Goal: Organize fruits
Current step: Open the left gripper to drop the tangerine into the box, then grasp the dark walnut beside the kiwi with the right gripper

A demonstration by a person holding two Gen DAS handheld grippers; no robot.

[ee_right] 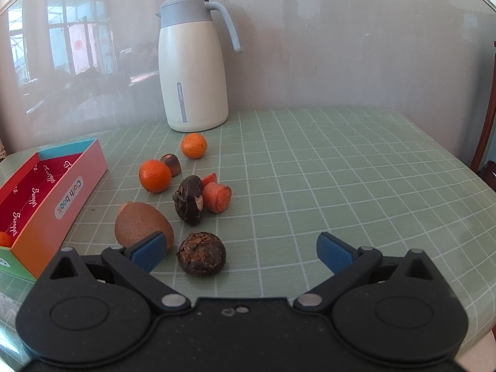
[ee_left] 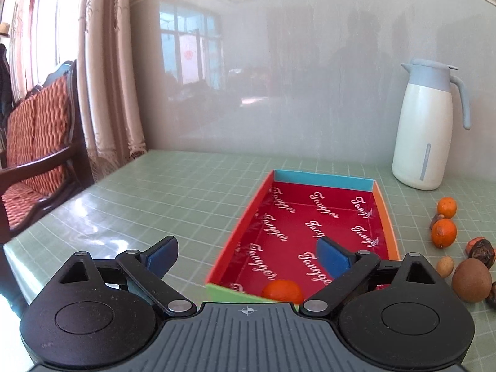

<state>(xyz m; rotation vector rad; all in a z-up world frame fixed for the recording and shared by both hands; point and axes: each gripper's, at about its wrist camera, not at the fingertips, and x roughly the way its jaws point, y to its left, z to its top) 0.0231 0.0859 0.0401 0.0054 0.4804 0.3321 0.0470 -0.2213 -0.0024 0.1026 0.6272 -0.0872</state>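
One orange boxed, the rest of the fruit loose on the counter.

Green gridded counter (ee_right: 341,170) carries everything; a white jug (ee_right: 192,71) stands at the back. The red-lined box (ee_left: 313,232) lies left of the fruit and holds a single orange (ee_left: 282,291) at its near end. My left fingers (ee_left: 248,255) hang over that end, spread wide, holding nothing. My right fingers (ee_right: 241,251) are likewise apart and empty, low over the loose pile. Outside the box: a brown kiwi-like fruit (ee_right: 141,223), two oranges (ee_right: 155,175) (ee_right: 193,145), a carrot stub (ee_right: 217,197), and dark shrivelled pieces (ee_right: 201,258), the nearest between my right fingers. I judge the job barely started; nearly all remains.
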